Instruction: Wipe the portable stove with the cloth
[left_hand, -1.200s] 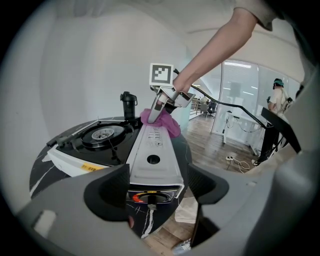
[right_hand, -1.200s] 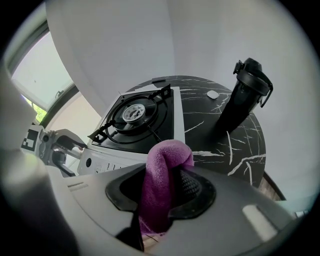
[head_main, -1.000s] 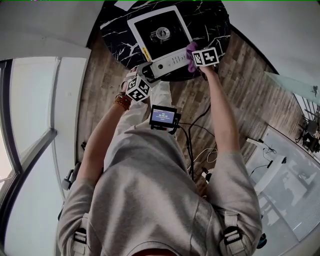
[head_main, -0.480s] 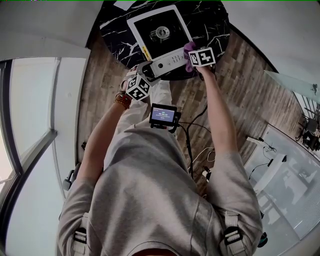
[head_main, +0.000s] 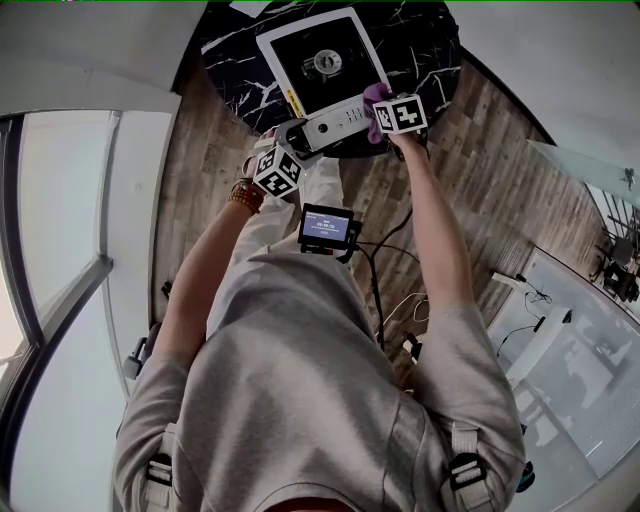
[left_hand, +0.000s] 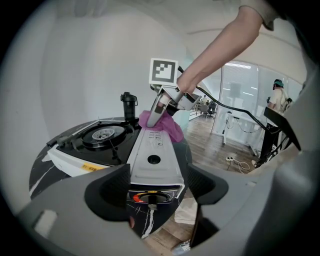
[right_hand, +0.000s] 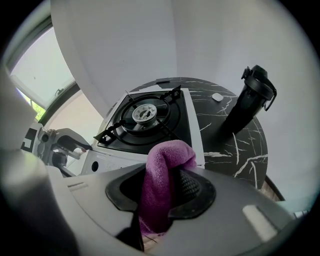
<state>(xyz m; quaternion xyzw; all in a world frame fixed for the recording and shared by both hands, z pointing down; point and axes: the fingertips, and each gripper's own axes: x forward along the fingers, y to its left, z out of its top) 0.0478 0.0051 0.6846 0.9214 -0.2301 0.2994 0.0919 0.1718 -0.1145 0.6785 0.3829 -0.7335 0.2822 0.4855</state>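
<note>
Cloth meets stove on a round black marble-patterned worktop (head_main: 425, 55).
The white-framed portable stove (head_main: 320, 62) with a black burner top sits on the worktop, a tall black flask (right_hand: 248, 107) near it. The left hand-held gripper (left_hand: 152, 185) clamps the stove's control-panel end between its jaws. The right hand-held gripper (right_hand: 160, 192) pinches a bunched purple cloth (right_hand: 164, 175), which is pressed against the panel's far corner.

Person in a light grey short-sleeved top (head_main: 300, 400) with grey shoulder straps and black buckles (head_main: 160, 470); a brown beaded bracelet (head_main: 243, 197) circles the left wrist. A small black screen unit (head_main: 327, 231), lit blue, trails a black cable (head_main: 378, 290). The grey moulded left gripper (left_hand: 155, 184) and right gripper (right_hand: 160, 192) each carry black ribbed pads (right_hand: 194, 189) and a white cube of black square markers (head_main: 279, 172).
</note>
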